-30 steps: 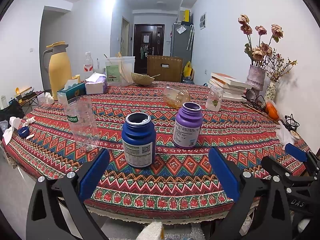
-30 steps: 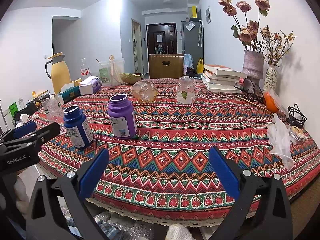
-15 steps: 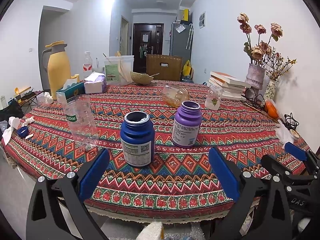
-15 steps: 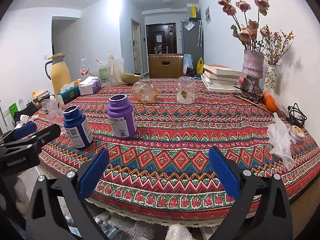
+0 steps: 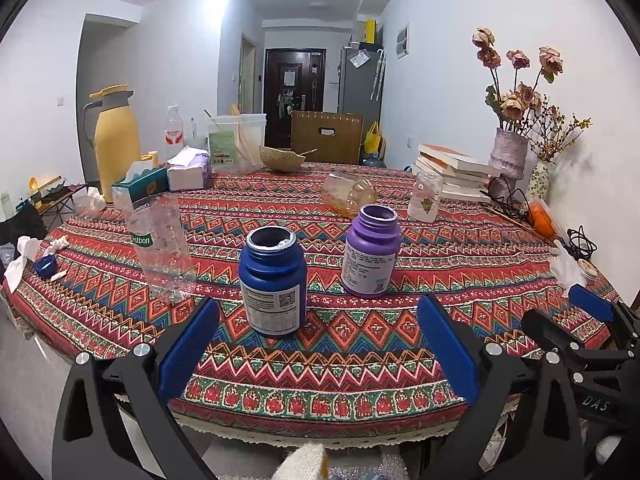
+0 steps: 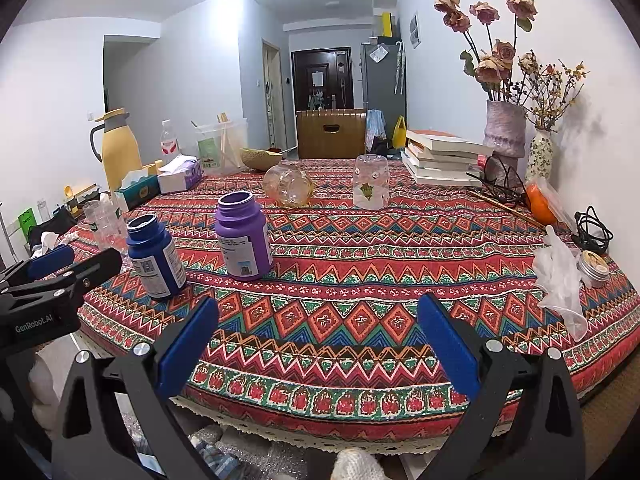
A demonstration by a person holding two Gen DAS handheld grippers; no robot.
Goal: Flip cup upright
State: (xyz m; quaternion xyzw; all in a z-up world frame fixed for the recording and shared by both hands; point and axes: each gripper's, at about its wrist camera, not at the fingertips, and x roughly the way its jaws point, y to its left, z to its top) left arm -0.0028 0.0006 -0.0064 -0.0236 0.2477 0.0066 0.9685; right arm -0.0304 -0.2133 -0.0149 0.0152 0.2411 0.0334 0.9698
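While we hold both grippers at the table's [image 6: 360,368] near edge, the left gripper [image 5: 318,344] and right gripper [image 6: 318,344] spread wide and empty, the amber cup [image 6: 289,186] lies on its side well beyond them, past the purple bottle [image 6: 243,236].

"GenRobot.AI" on left tongs [image 6: 48,276]; "DAS" on right tongs [image 5: 592,336].

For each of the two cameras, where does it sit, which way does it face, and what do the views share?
Left wrist: on the left gripper, at the table's near edge, facing the blue bottle; the right gripper's tip shows at right.
Right wrist: on the right gripper, further right, facing open tablecloth; the left gripper intrudes at left.
Shared: both bottles, the tipped amber cup, the flower-print glass.
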